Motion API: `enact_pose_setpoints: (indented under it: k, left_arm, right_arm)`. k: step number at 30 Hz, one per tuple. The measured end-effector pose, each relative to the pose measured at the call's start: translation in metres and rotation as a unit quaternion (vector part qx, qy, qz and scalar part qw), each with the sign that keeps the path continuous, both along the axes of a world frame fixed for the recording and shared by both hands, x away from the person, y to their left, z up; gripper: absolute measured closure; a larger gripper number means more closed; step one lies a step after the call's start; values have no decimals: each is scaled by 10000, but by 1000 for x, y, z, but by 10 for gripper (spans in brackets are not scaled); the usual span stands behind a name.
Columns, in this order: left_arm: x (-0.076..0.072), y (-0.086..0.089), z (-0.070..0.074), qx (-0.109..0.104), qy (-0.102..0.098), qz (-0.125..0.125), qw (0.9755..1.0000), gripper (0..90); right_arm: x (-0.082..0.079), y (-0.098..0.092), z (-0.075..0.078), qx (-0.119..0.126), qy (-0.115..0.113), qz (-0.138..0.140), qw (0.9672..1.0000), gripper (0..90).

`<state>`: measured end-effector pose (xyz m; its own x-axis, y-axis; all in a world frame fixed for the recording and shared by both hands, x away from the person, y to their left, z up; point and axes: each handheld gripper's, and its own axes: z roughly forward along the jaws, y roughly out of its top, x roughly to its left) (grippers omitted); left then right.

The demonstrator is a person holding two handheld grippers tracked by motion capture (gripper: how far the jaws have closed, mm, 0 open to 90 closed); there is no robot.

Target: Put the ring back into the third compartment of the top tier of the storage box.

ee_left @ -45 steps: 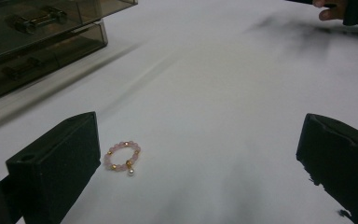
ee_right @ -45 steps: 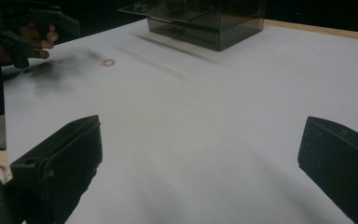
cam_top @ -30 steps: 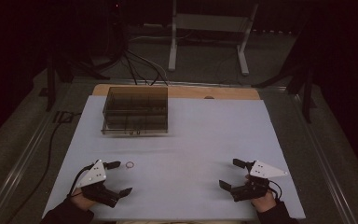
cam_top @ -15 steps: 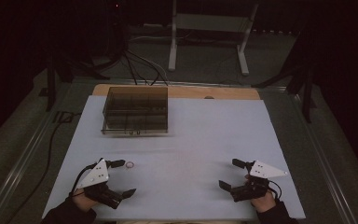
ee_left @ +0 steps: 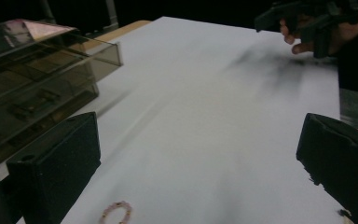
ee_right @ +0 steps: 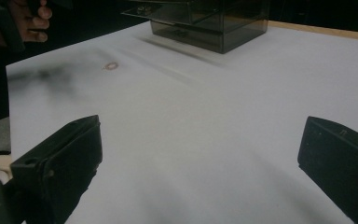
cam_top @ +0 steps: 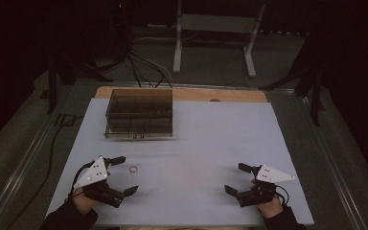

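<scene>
We see both forearms low at the near table edge. Left gripper [cam_top: 124, 175] angled inward, jaws wide, holding nothing. Right gripper [cam_top: 236, 178] likewise wide and empty, well apart on the other side. One small pink bead bracelet [cam_top: 133, 169] lies on the white table [cam_top: 211, 139], between the left jaws. One smoky transparent drawer box [cam_top: 140, 113] stands at the far left
</scene>
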<state>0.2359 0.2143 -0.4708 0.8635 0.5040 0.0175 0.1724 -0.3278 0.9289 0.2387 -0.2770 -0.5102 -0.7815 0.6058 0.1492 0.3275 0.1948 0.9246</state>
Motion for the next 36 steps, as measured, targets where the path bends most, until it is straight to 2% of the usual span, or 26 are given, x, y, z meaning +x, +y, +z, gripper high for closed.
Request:
enact_pose_setpoints:
  k: [7, 10, 23, 26, 31, 32, 34, 35, 36]
  left_arm:
    - [3, 2, 6, -134, -38, 222, 9997, 7]
    - [8, 4, 9, -205, 6, 419, 9989, 7]
    - [20, 2, 8, -98, 174, 740, 9971, 7]
    - [24, 3, 5, -46, 256, 903, 9956, 7]
    - [27, 5, 4, -85, 335, 1065, 9937, 7]
    - [29, 6, 3, -184, 447, 1123, 9925, 7]
    - [31, 8, 2, -220, 527, 1151, 9917, 7]
    - [31, 8, 2, -220, 527, 1151, 9917, 7]
    - [32, 8, 1, -144, 535, 1256, 9905, 7]
  right_arm:
    - [0, 0, 0, -3, 5, 12, 10000, 0]
    - [0, 0, -1, 0, 30, 11, 10000, 0]
    - [1, 0, -1, 7, 27, 0, 10000, 0]
    - [1, 0, -1, 19, 37, -3, 10000, 0]
    - [1, 1, -2, 16, 53, 1, 10000, 0]
    - [1, 1, -2, 16, 57, 6, 10000, 0]
    - [1, 1, -1, 11, 41, 16, 10000, 0]
    - [1, 1, -1, 11, 41, 16, 10000, 0]
    - [1, 1, -2, 13, 61, 8, 10000, 0]
